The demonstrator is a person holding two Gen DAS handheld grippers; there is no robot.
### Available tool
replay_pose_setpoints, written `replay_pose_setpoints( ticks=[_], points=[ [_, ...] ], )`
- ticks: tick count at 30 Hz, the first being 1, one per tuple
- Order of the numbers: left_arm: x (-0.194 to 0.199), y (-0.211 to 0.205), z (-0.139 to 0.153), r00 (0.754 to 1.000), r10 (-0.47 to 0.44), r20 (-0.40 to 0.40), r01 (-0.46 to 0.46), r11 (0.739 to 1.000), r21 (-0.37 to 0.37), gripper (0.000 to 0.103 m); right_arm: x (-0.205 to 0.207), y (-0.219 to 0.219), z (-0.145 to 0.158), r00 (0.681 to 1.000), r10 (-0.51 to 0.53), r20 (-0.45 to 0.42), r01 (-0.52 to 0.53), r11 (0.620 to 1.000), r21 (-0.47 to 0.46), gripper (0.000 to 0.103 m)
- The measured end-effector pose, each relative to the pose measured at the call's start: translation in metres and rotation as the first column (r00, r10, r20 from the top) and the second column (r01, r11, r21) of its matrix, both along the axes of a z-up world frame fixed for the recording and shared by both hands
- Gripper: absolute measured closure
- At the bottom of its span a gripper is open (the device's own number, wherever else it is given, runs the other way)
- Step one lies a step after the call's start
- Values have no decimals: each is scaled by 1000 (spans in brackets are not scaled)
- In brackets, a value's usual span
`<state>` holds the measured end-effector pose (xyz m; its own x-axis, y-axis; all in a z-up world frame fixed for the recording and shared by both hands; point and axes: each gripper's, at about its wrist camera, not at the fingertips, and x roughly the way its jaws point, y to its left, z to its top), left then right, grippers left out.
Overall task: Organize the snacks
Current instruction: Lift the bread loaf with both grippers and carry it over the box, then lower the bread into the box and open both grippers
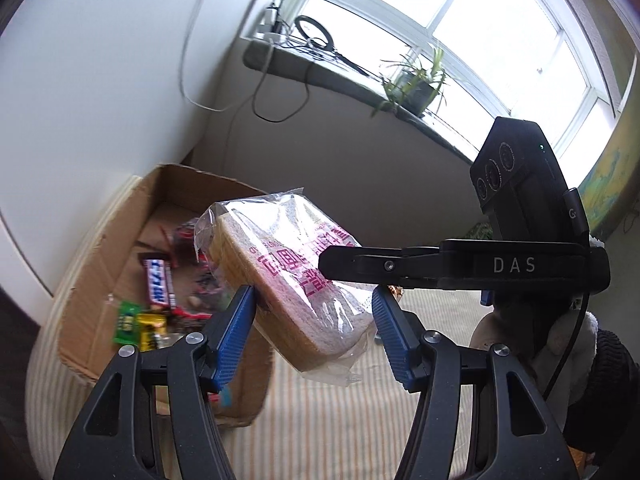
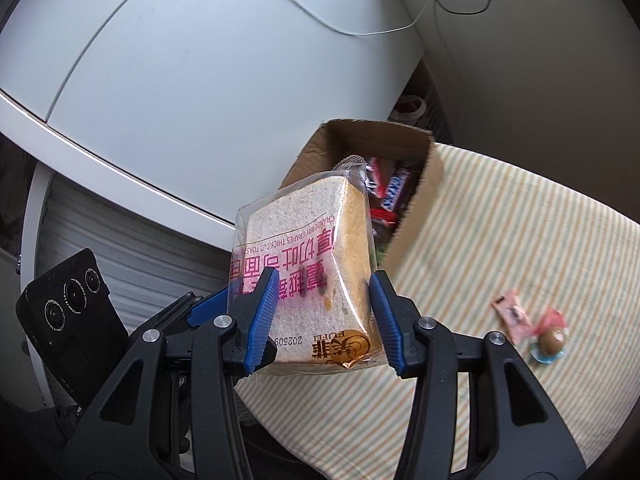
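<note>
Left wrist view looks across a surface covered in a cloth with pale orange and green stripes (image 1: 332,432), though I cannot tell what lies under it. Behind it stand a white wall and a dark window sill (image 1: 360,80) with a potted plant (image 1: 416,80), loose cables and a bright window (image 1: 480,12). An open cardboard box (image 1: 100,280) sits on the striped cloth near the wall, holding wrapped chocolate bars (image 1: 160,284) and small green and yellow packets.

The bagged bread slice (image 1: 296,276), in clear plastic with pink printing, hangs in the air above the cloth, right beside the box's near corner and partly overlapping it in view. The left tongs (image 1: 314,312) straddle it: the left blue pad touches the bag's edge, while the right pad stands a little clear of the plastic, so whether they grip is not clear to me. The right tongs (image 1: 332,264) come in from the side and their black tips lie against the upper face of the bag.

In the right wrist view the right tongs (image 2: 324,302) are clenched on the bread slice (image 2: 312,264), both blue pads pressing its sides, with the box (image 2: 420,208) just beyond. Further along the cloth (image 2: 500,240) lie a pink wrapped candy (image 2: 512,314) and a round brown sweet (image 2: 552,340).
</note>
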<state>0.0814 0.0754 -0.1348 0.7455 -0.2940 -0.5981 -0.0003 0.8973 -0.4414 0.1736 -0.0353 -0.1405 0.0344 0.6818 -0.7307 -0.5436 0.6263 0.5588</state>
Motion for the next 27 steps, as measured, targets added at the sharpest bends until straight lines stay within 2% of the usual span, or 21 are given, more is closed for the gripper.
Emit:
replay_pose_setpoints(
  ticks=[12,27],
  points=[
    [-16,57,-19,995,82,-60,-82,997,-3,45,1,81,-30,993,109,-34,-111,993,-36,54],
    [-10,71,-28,989,110,-97,-106,993,47,45,5,107,-42,990,134,-39,-137,986,-97,54]
  ],
)
